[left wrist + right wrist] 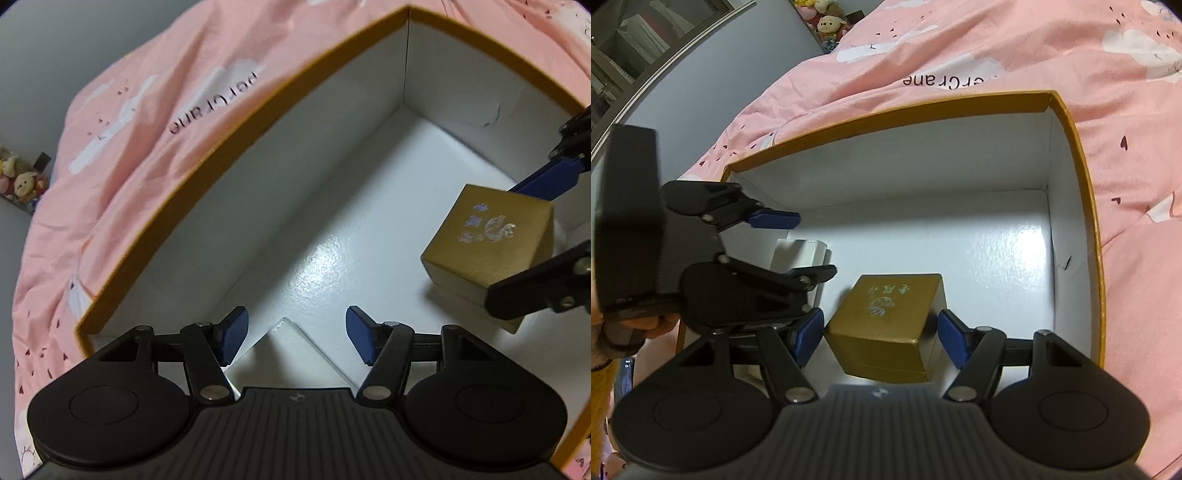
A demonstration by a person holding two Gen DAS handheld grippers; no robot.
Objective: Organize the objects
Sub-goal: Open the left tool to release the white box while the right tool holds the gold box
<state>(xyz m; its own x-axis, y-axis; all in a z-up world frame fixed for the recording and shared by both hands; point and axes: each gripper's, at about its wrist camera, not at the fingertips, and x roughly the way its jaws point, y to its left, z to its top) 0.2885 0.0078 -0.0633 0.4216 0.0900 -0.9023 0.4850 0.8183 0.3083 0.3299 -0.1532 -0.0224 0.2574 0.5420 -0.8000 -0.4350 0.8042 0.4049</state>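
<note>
Large open box (pixel 1071 155), orange rim and white inside, sat on a pink bedspread (pixel 960 48). Gold box (pixel 890 325) stood on the floor of the large box, toward its near side. Right hand-held gripper (pixel 882 338) straddled the gold box; left pad looked in contact, right pad showed a slim gap, so grip uncertain. Left hand-held gripper (pixel 295 336) stood open with nothing between its pads, above a white box (pixel 798 254) by the left wall. Far half of the floor lay bare to the back corner.
</note>
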